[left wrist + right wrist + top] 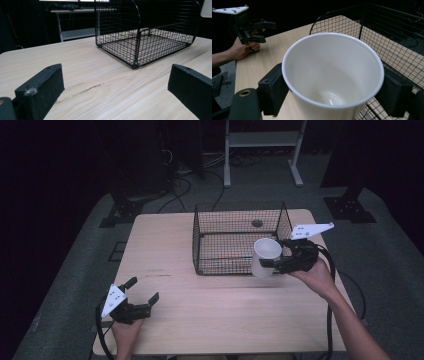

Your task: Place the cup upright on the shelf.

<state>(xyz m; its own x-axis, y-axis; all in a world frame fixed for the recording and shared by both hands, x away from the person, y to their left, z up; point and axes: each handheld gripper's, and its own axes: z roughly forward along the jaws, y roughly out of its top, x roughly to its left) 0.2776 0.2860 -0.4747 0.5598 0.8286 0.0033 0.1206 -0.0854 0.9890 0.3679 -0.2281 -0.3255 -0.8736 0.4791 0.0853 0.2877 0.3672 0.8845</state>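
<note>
Right claw (270, 263) pinched a white cup (265, 257), one jaw on each side of the wall just below the rim, as the right gripper view made plain. Cup was upright, mouth up, empty inside. In the high view it sat off the worktop (165, 245), at the front right corner of the black wire basket (225, 240), overlapping the basket's front wall; could not tell whether it touched the wire. Right hand (314, 272) came in from the lower right, cable trailing down past the worktop edge, grey plate (311, 229) on top of the claw.

Left claw (142, 296) was spread, nothing between the jaws. It was low near the front left corner of the worktop, well apart from the cup and the basket. Left hand (127, 330) gripped it from the bottom edge. Left gripper view: both jaws wide apart over bare wood, basket (147, 37) ahead and slightly right, a corner of the cup (207, 8) at the top right.

Basket was empty, open top, standing on the far middle of the worktop. Dark floor around, a white frame (262, 150) behind.
</note>
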